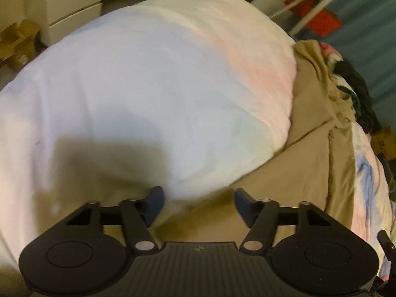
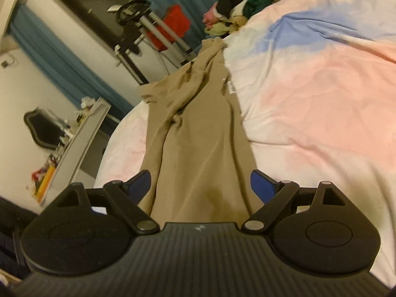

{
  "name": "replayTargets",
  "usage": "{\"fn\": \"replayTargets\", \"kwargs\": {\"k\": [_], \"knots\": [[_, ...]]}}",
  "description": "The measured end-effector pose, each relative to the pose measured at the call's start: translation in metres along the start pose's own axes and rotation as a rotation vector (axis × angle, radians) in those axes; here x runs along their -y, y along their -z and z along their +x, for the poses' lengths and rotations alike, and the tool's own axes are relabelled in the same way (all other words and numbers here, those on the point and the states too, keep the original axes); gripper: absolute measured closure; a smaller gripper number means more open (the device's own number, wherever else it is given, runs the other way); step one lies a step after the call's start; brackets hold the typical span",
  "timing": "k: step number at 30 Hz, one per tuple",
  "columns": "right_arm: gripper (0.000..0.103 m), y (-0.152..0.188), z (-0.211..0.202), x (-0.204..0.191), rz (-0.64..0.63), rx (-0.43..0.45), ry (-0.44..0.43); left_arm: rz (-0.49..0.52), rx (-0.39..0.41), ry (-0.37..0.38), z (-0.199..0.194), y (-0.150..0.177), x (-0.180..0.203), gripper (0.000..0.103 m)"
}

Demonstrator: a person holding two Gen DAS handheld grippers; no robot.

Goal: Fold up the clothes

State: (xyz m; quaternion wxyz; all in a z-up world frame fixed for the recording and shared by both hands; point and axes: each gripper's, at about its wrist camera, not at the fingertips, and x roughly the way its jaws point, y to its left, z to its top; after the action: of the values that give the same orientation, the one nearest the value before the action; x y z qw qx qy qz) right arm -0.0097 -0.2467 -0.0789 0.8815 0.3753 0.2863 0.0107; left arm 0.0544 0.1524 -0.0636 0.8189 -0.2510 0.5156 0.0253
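A pair of tan trousers (image 2: 198, 133) lies stretched along a bed, running straight ahead of the right gripper (image 2: 200, 185) from between its blue pads (image 2: 259, 185) toward a heap of dark and coloured clothes (image 2: 250, 2) far ahead and to the right. The pastel bedspread (image 2: 321, 104) spreads to the right of that gripper and shows again in a narrow strip to its left.

Seen from the left gripper (image 1: 199, 204), the same trousers (image 1: 311, 148) lie ahead and to the right, their near edge passing under the right finger, while the bedspread (image 1: 148, 86) fills the field ahead and to the left. Only this view shows the white drawer unit (image 1: 74, 7) and cardboard boxes (image 1: 17, 44) beyond the bed at far left; only the right view shows the wall shelf (image 2: 79, 138) and dark-framed mirror (image 2: 42, 128) off to its left. A metal stand with red parts (image 2: 170, 29) appears in both.

The right gripper stands wide apart, the cloth beneath it, pads not pressing. The left gripper is partly spread, with nothing pinched; whether its tips touch the fabric cannot be told.
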Motion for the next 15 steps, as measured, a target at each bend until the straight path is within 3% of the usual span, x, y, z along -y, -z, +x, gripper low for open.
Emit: {"fn": "replayTargets", "kwargs": {"k": [7, 10, 15], "knots": [[0.014, -0.002, -0.002, 0.009, 0.079, -0.004, -0.048, 0.017, -0.045, 0.006, -0.008, 0.014, 0.005, 0.063], [0.014, -0.003, -0.004, 0.011, 0.097, 0.000, -0.060, 0.045, -0.049, 0.016, -0.015, 0.025, 0.008, 0.090], [0.014, -0.003, -0.010, 0.012, 0.114, 0.013, -0.066, 0.211, 0.063, 0.018, -0.046, 0.043, 0.032, 0.095]]}}
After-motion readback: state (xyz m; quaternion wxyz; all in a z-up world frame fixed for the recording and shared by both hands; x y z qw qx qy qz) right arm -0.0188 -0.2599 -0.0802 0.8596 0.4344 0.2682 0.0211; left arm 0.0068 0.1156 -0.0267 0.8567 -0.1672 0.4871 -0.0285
